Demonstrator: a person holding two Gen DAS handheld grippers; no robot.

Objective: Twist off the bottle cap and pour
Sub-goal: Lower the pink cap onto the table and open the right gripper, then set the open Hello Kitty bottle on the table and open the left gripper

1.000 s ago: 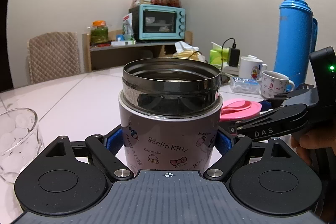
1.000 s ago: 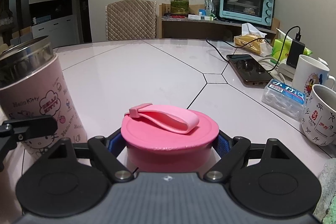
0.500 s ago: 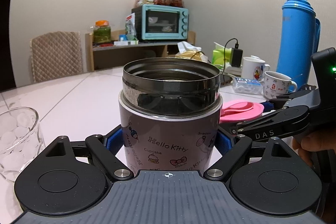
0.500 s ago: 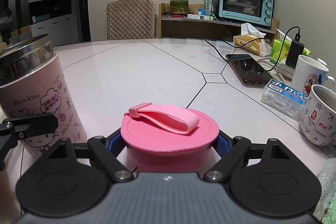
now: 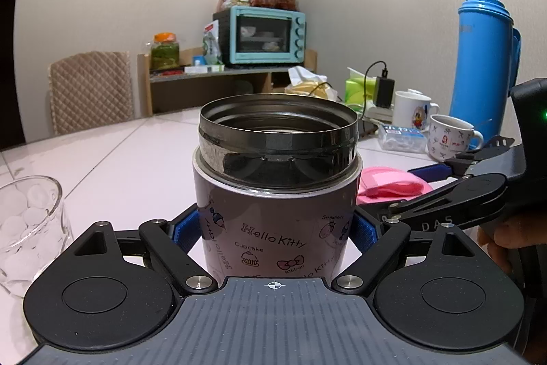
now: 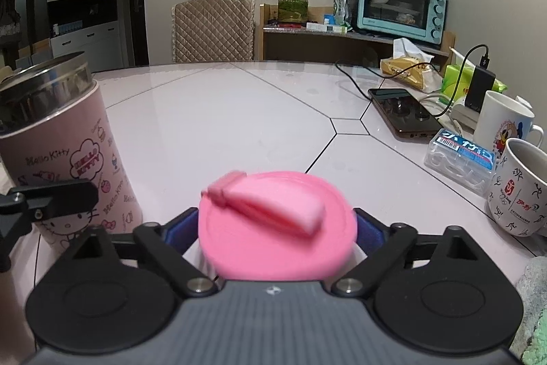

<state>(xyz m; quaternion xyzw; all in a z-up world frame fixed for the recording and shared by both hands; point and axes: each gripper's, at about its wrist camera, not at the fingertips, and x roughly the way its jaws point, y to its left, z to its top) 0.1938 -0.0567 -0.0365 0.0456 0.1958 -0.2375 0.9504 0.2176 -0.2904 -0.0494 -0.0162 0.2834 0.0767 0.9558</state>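
The flask [image 5: 277, 194] stands upright on the table [image 6: 239, 112], its steel mouth uncovered. The left gripper [image 5: 276, 228] pinches the flask's pink body low down, a blue pad [image 5: 184, 228] pressed against each side. To the flask's right, the right gripper [image 6: 277, 228] clamps the pink cap [image 6: 277, 228], which looks blurred and slightly tilted; whether the cap rests on the table cannot be told. The glass [image 5: 27, 228] sits just left of the flask.

Judged from here, the cap is off and pouring remains. The risks:
- The grip sits low on a tall flask, so tipping could let it twist or slip between the pads.
- A wide mouth may pour fast and overshoot the glass.
- The cap could drop if released tilted, and roll toward the mugs [image 6: 516, 183] farther right of the flask.
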